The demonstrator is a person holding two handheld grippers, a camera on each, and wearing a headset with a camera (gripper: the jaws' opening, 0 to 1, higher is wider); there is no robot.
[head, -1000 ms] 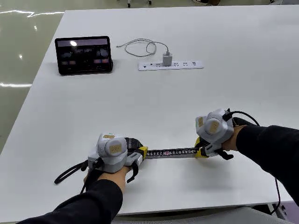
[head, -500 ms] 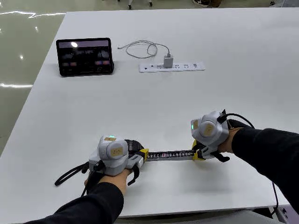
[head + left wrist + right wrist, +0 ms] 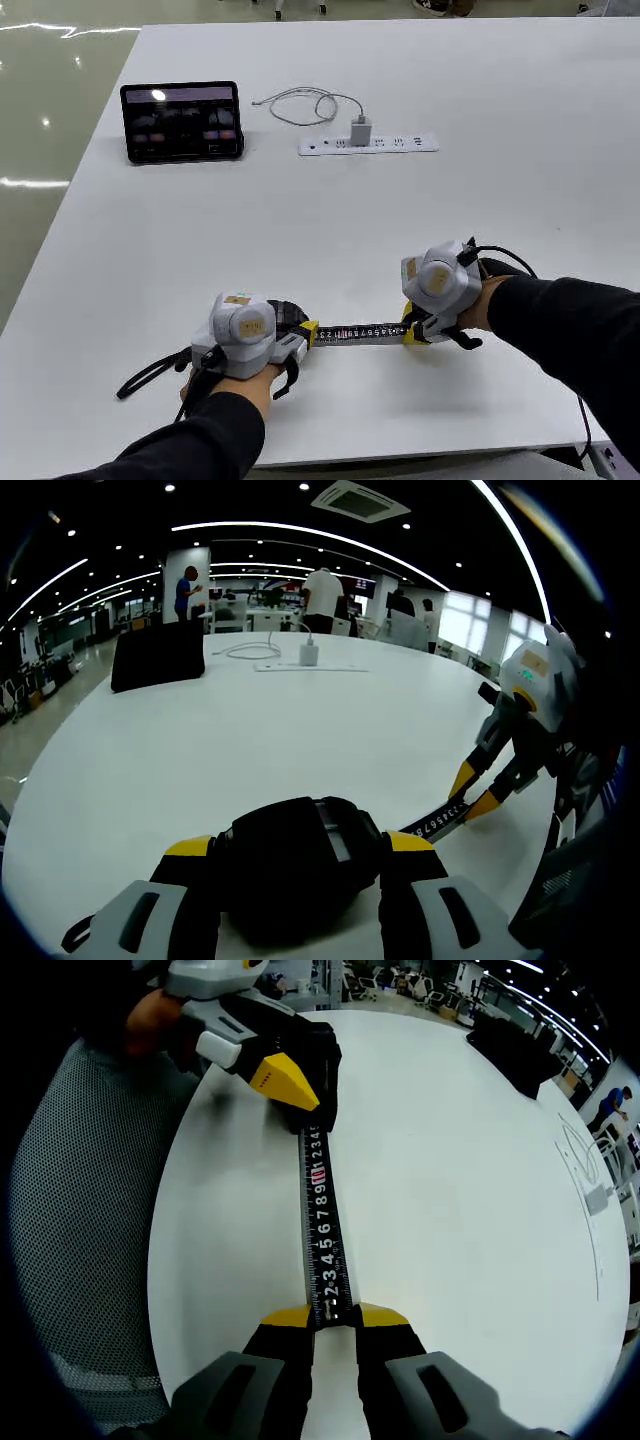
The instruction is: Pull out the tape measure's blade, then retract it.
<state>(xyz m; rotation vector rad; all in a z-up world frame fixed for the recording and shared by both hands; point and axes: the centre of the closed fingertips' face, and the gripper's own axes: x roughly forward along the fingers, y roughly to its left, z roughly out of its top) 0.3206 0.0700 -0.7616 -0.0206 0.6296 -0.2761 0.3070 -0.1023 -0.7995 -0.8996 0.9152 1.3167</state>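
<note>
**Blade out, spanning both grippers at the near edge**

My left gripper [image 3: 300,845] is clamped on the tape measure case [image 3: 300,875], with the black body wedged between the yellow-tipped jaws. My right gripper [image 3: 335,1315] is pinched narrow on the end of the blade [image 3: 322,1222]. The blade runs straight between the two, low over the table [image 3: 330,230], numbers up.

Near side:
- Both grippers sit close to the table's near edge.
- A black strap [image 3: 145,370] loops out from the left gripper toward the near-left corner, lying on the surface.
- The right gripper's black cable [image 3: 508,250] arcs up behind it, over my sleeve.
- The right gripper view shows a grey mesh chair [image 3: 90,1220] just past that edge, beside the case.

Room:
- Open white tabletop runs from the blade to the far items, and wide to the right.
- The table's left edge drops to a glossy floor [image 3: 40,120].

Far side, well apart from the blade:
- A tablet [image 3: 182,120] stands propped at the far left, screen lit.
- To its right a power strip [image 3: 390,143] lies flat with a white charger [image 3: 358,129] plugged in.
- A white cord [image 3: 300,100] coils just behind the strip.

In the left gripper view, people [image 3: 320,590] stand beyond the table's far end.
</note>
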